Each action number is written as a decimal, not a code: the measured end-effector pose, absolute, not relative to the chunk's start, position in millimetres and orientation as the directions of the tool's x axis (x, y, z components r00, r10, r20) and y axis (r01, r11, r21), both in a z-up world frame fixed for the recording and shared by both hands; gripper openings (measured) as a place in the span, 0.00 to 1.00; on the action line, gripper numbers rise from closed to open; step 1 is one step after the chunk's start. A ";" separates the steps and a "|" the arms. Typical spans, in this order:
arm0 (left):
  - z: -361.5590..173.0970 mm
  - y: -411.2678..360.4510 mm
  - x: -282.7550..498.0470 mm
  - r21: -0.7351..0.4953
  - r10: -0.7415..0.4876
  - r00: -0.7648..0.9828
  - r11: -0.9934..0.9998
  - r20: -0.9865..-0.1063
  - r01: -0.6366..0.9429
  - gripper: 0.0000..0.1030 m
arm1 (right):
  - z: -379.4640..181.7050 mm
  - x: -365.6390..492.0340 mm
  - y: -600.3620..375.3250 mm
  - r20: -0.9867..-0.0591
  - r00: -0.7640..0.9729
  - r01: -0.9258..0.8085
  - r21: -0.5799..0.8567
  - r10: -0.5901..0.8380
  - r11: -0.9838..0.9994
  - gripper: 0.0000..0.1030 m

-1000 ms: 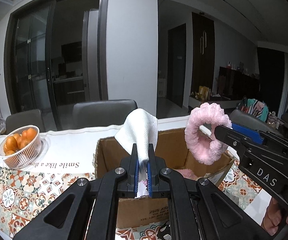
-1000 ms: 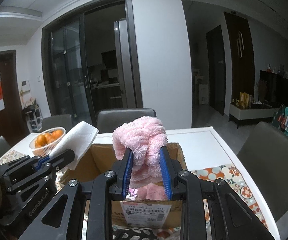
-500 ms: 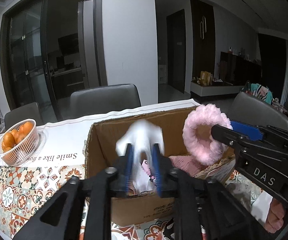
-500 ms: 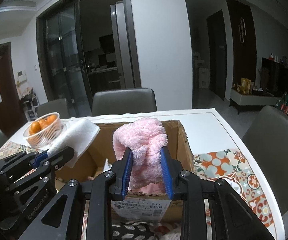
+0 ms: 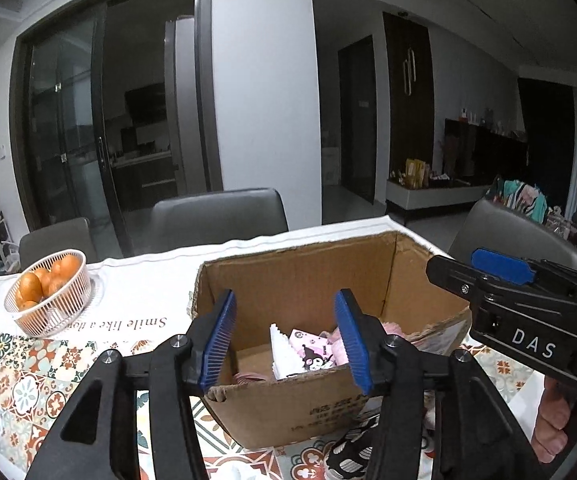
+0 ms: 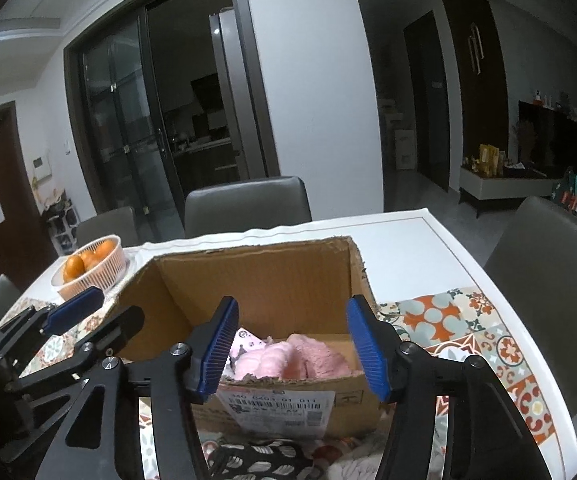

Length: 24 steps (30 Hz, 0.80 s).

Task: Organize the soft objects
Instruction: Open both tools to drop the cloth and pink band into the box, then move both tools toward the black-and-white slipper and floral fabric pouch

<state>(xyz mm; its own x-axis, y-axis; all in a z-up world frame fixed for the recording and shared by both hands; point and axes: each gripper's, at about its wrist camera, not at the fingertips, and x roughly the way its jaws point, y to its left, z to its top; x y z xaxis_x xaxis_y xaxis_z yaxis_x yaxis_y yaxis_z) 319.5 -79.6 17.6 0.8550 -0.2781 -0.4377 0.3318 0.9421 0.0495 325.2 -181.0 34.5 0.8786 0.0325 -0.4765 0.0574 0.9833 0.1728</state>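
Observation:
An open cardboard box (image 5: 296, 280) (image 6: 256, 276) stands on the table. Inside lie a white cloth (image 5: 282, 350), a pink printed item (image 5: 312, 354) and a fluffy pink headband (image 6: 284, 360). My left gripper (image 5: 286, 344) is open and empty just above the box's near rim. My right gripper (image 6: 294, 346) is open and empty over the box's near side. The right gripper also shows at the right of the left wrist view (image 5: 500, 268), and the left gripper at the left of the right wrist view (image 6: 76, 312).
A white basket of oranges (image 5: 50, 292) (image 6: 92, 266) stands on the table to the left. A black-and-white patterned soft item (image 5: 348, 448) (image 6: 264, 464) lies in front of the box. Grey chairs (image 5: 216, 216) stand behind the table and one (image 6: 548, 264) on the right.
Both grippers opened. The white cloth dropped from the left one and the pink headband from the right one; both now lie in the box.

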 end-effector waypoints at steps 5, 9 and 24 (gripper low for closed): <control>26.1 -76.4 304.5 0.041 -0.297 0.860 0.938 -0.415 0.344 0.50 | 45.4 305.9 -180.1 -0.442 0.897 0.068 0.161 0.011 0.985 0.57; 31.7 -74.5 290.3 0.035 -0.303 0.866 0.938 -0.397 0.344 0.50 | 53.0 291.6 -179.0 -0.421 0.907 0.076 0.163 -0.001 0.984 0.57; 47.1 -73.7 245.9 0.050 -0.323 0.880 0.931 -0.348 0.361 0.52 | 71.0 246.2 -185.8 -0.361 0.931 0.116 0.168 -0.048 0.979 0.65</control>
